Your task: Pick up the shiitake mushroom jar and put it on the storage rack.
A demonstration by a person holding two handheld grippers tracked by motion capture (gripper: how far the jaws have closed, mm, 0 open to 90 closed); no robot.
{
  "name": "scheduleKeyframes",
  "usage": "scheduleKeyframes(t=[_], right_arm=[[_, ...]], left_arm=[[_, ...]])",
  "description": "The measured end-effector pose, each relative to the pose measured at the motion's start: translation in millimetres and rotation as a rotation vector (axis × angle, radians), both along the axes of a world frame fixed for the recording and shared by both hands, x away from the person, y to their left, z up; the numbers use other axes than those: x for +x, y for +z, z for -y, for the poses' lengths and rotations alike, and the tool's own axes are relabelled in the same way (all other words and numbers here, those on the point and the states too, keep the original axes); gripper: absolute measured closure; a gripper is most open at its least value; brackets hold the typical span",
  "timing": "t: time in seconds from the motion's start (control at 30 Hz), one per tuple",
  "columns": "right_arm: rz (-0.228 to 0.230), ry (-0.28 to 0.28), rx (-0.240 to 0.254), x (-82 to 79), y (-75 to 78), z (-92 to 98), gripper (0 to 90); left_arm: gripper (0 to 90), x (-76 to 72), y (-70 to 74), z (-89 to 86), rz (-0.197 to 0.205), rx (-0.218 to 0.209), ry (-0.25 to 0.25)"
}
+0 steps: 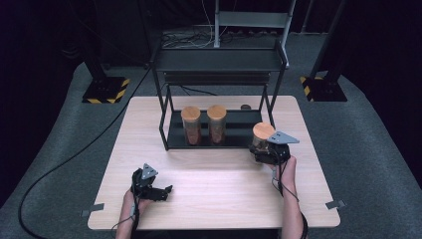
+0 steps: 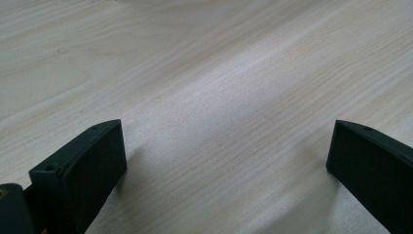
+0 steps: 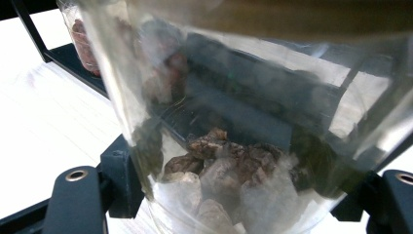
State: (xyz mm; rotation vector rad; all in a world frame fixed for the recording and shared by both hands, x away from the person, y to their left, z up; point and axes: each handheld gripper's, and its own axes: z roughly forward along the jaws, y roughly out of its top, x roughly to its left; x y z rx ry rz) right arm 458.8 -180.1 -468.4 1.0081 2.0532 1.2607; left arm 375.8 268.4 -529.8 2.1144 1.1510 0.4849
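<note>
My right gripper (image 1: 263, 149) is shut on a clear glass jar (image 1: 262, 135) with a wooden lid, held just in front of the black rack's right end. Up close in the right gripper view the jar (image 3: 253, 117) sits between the black jaws, with brown and pale lumps lying in its bottom. Two more lidded jars (image 1: 191, 124) (image 1: 217, 123) with reddish contents stand side by side on the rack's lower shelf (image 1: 239, 130). My left gripper (image 1: 168, 189) rests low over the table's near left; in the left gripper view its jaws stand wide apart over bare wood, with nothing between them.
The black two-tier rack (image 1: 219, 59) stands at the far middle of the light wooden table (image 1: 214, 174). A small dark round object (image 1: 245, 106) lies behind the rack. A black cable (image 1: 74, 154) runs over the grey floor at the left.
</note>
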Motion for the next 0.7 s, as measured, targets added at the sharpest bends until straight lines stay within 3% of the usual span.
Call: scheduleKeyframes(t=[0.7], right_arm=[[0.010, -0.001, 0.004, 6.6, 5.0, -6.1, 24.8]], left_arm=[[0.4, 0.0, 0.0, 0.0, 0.001, 0.000, -0.001]])
